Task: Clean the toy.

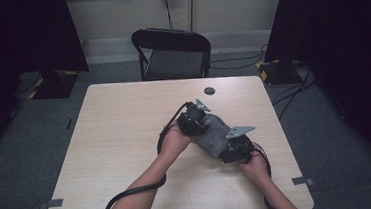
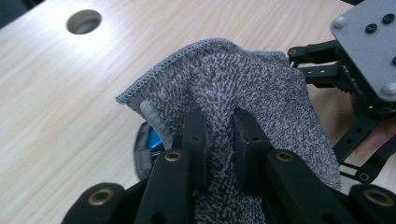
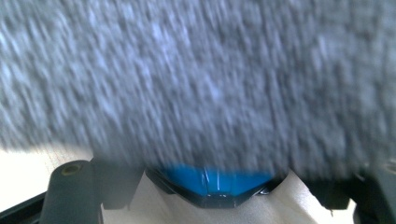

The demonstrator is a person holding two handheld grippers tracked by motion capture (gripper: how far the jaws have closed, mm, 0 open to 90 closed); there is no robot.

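Gripping grey towel (image 2: 243, 88) fold with left gripper (image 2: 219, 140), jaws pinching cloth. Right gripper (image 1: 236, 150) jaws standing wide; hold on towel not discernible. Towel lying on table (image 1: 124, 119), covering blue-black object (image 3: 215, 184). Handling soft, light, limp; taking stitched edge.

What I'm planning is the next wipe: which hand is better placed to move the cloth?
Left, probably: the left gripper is shut on a fold of the grey cloth, while the right gripper sits at its other end.
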